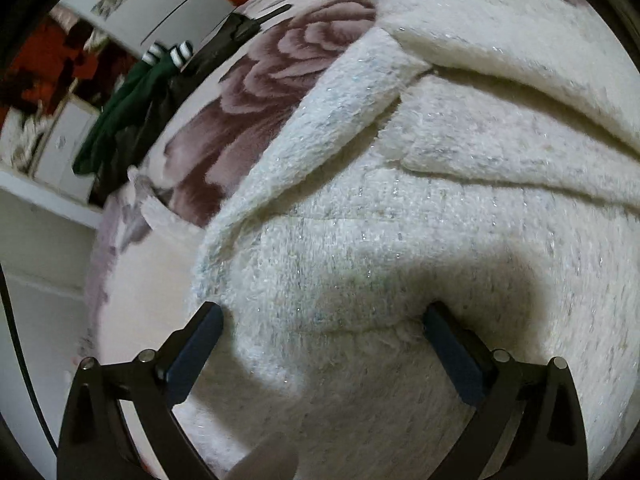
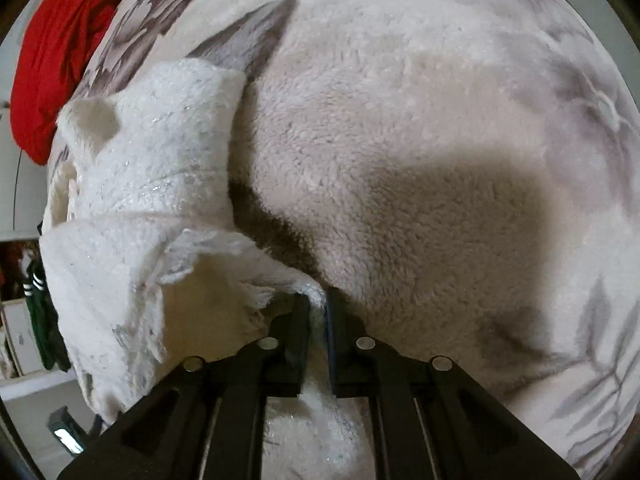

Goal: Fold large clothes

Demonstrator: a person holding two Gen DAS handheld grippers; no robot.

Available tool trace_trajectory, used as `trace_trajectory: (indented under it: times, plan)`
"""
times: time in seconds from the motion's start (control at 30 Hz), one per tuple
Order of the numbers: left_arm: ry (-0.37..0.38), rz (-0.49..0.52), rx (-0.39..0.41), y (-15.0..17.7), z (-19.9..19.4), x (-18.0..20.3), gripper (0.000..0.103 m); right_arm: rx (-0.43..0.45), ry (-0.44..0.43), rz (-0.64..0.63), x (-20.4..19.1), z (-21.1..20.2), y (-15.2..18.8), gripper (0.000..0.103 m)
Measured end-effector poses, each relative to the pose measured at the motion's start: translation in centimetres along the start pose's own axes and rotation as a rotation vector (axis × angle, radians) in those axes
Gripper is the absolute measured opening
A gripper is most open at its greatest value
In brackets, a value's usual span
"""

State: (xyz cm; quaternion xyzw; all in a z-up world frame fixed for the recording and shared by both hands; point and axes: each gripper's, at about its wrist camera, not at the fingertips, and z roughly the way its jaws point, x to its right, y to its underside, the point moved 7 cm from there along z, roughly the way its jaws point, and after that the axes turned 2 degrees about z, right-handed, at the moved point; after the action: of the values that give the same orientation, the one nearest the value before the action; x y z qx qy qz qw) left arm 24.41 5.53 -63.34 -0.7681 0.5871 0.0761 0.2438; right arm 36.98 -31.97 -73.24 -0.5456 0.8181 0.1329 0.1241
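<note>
A fluffy white sweater (image 1: 400,220) with glittery threads lies spread on a floral plush blanket (image 1: 256,92). One sleeve runs diagonally up its left side. My left gripper (image 1: 322,314) hovers wide open just over the sweater's lower hem, nothing between its blue pads. In the right wrist view the same sweater (image 2: 152,184) is bunched at the left, and a thin edge of it runs down between the fingers. My right gripper (image 2: 318,300) is shut on that sweater edge, with fabric trailing below the jaws.
A red garment (image 2: 60,48) lies at the blanket's far left edge. Dark green clothing with striped cuffs (image 1: 132,108) and a black garment hang off the bed's side. White furniture (image 1: 44,216) stands beyond. Bare blanket (image 2: 440,140) stretches to the right of the sweater.
</note>
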Motion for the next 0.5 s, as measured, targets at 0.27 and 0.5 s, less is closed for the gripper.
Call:
trace_trajectory:
  times: [0.27, 0.5]
  plan:
    - [0.031, -0.022, -0.014, 1.7, -4.0, -1.1, 0.103, -0.075, 0.053, -0.021, 2.2, -5.4, 9.1, 0.046]
    - [0.121, 0.125, -0.066, 6.3, -5.2, 3.1, 0.103, -0.145, 0.121, 0.095, 5.9, -1.4, 19.6, 0.036]
